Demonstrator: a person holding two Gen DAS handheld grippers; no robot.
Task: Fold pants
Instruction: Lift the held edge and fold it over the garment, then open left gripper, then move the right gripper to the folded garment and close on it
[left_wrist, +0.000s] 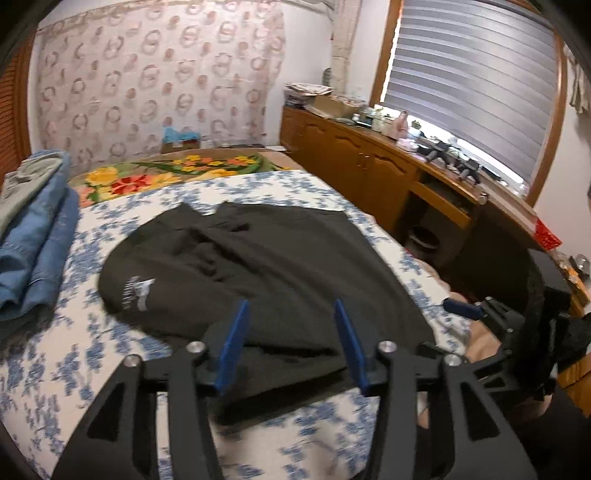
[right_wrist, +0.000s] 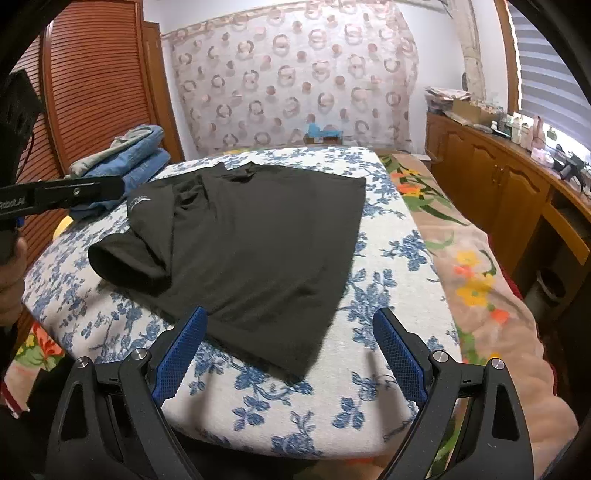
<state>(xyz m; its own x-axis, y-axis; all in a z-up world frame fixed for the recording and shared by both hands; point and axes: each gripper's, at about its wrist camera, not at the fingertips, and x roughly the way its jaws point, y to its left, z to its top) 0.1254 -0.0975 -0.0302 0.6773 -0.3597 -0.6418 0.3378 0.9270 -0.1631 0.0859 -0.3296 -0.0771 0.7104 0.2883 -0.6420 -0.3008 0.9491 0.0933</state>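
Left gripper (left_wrist: 291, 314): blue fingers spread, nothing between them, positioned over the near edge of the black garment (left_wrist: 258, 266). Right gripper (right_wrist: 290, 325): blue fingers spread wide, empty, positioned above the near corner of the same garment (right_wrist: 251, 243).

The garment lies flat on the blue-floral padded board (right_wrist: 388, 266). A white logo shows near its left edge, and a short tubular opening projects toward the left in the right wrist view. The left wrist view is motion-blurred and shows rumpled folds across the garment's centre; the right wrist view shows the full outline and a straight far-right edge.

Only the right wrist view shows the louvred wooden door (right_wrist: 96, 81) and the left gripper's black body entering from the left. Only the left wrist view shows the window blind (left_wrist: 472, 85) in full.

A stack of folded denim (left_wrist: 33, 236) rests beside the board's left edge. A flowered blanket (right_wrist: 472, 266) lies beyond and to the right. A wooden cabinet (left_wrist: 351, 158) with cluttered top runs along the right wall; a circle-patterned curtain (right_wrist: 295, 81) hangs at the back.
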